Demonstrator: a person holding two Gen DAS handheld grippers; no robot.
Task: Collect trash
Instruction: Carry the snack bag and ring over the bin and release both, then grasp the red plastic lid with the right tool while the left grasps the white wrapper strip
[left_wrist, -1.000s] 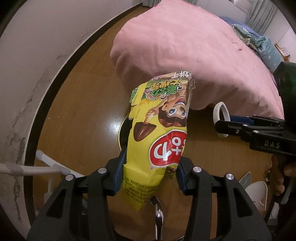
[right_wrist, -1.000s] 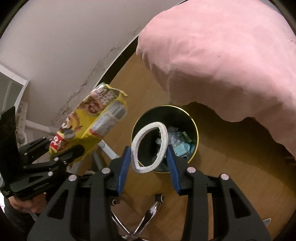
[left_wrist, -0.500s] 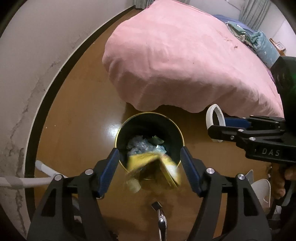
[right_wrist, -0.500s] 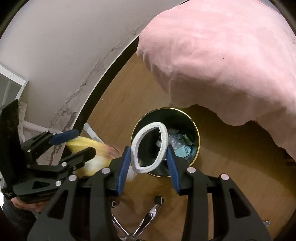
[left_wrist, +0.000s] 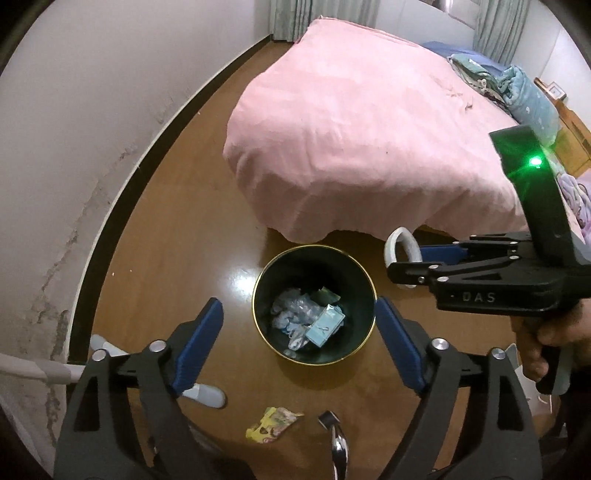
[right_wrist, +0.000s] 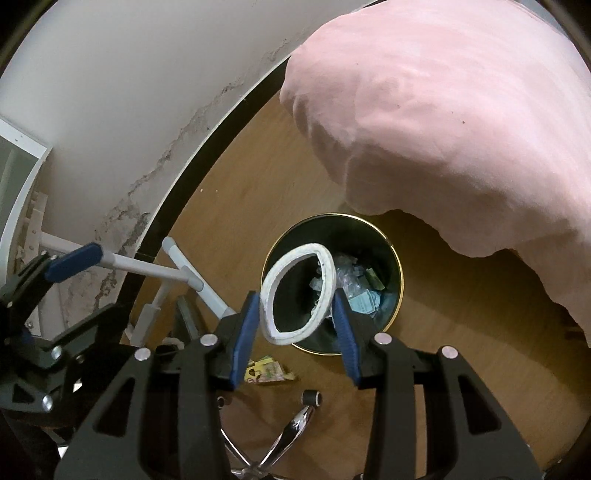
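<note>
A dark round bin with a gold rim (left_wrist: 258, 295) (right_wrist: 400, 280) stands on the wood floor by the bed, with crumpled plastic and a pale blue packet inside. My left gripper (left_wrist: 299, 325) is open and empty above it. The yellow snack bag (left_wrist: 273, 428) (right_wrist: 267, 371) lies on the floor just outside the bin, on the near side. My right gripper (right_wrist: 295, 314) (left_wrist: 406, 258) is shut on a white ring (right_wrist: 295, 295) (left_wrist: 400, 251), held above the bin's edge.
A bed with a pink cover (left_wrist: 362, 129) (right_wrist: 461, 110) overhangs the floor beside the bin. A white wall with a dark skirting (left_wrist: 110, 229) runs on the left. A white tube frame (right_wrist: 177, 273) and a chrome chair base (right_wrist: 295, 428) stand near the bin.
My left gripper opened and let go of the yellow snack bag. The bag fell and landed on the floor beside the bin. The right gripper kept its hold on the white ring.
</note>
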